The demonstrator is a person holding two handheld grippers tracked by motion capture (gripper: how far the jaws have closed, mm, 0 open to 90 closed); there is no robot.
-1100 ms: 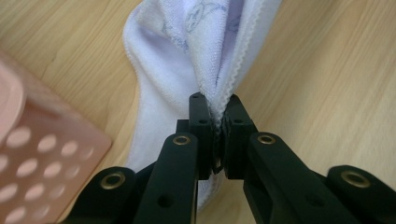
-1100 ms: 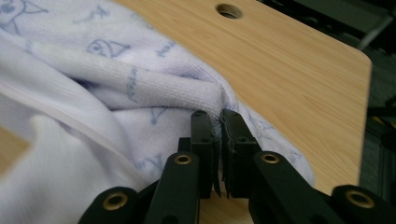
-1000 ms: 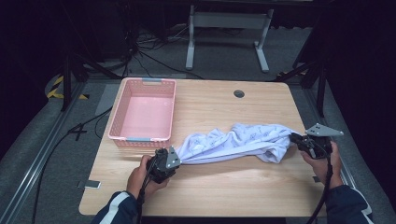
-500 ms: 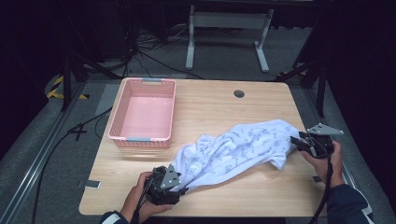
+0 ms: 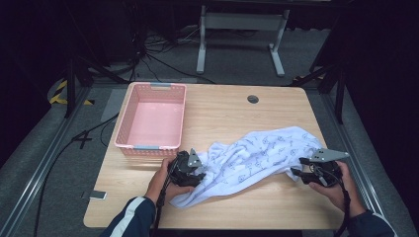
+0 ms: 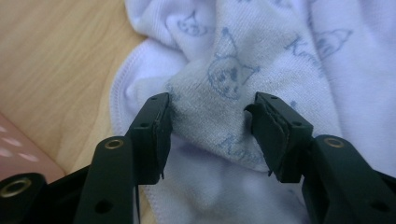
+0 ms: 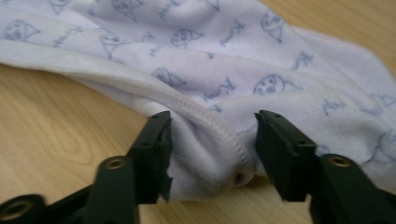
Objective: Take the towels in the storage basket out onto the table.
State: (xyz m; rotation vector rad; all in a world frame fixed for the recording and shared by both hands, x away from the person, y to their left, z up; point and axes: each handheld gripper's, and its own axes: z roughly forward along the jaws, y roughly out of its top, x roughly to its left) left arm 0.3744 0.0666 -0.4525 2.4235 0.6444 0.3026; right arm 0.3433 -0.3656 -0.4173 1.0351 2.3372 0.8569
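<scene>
Pink basket (image 5: 150,121) sat at about 10 o'clock on the wooden table (image 5: 232,116), with nothing seen inside it. Just below it, at about 7 o'clock, the left gripper (image 5: 196,173) lay low on the near-left end of the white printed cloth (image 5: 257,158). In the left gripper view its jaws stood partly apart, having just closed in a little after opening; a bunched fold of the cloth (image 6: 219,93) sat between them, with the left pad touching the fabric and the right pad (image 6: 273,126) at most brushing it, no squeeze visible. The cloth lay crumpled flat on the table, running from 7 o'clock up toward 4 o'clock, well apart from the basket's rim. At 4 o'clock the right gripper (image 5: 299,173) sat at the cloth's far-right end. In the right gripper view the jaws stood fairly wide and had just been opening; the hemmed edge of the cloth (image 7: 210,126) lay loose between them, resting on the table. A dark round hole (image 5: 253,99) sat at 12 o'clock.
</scene>
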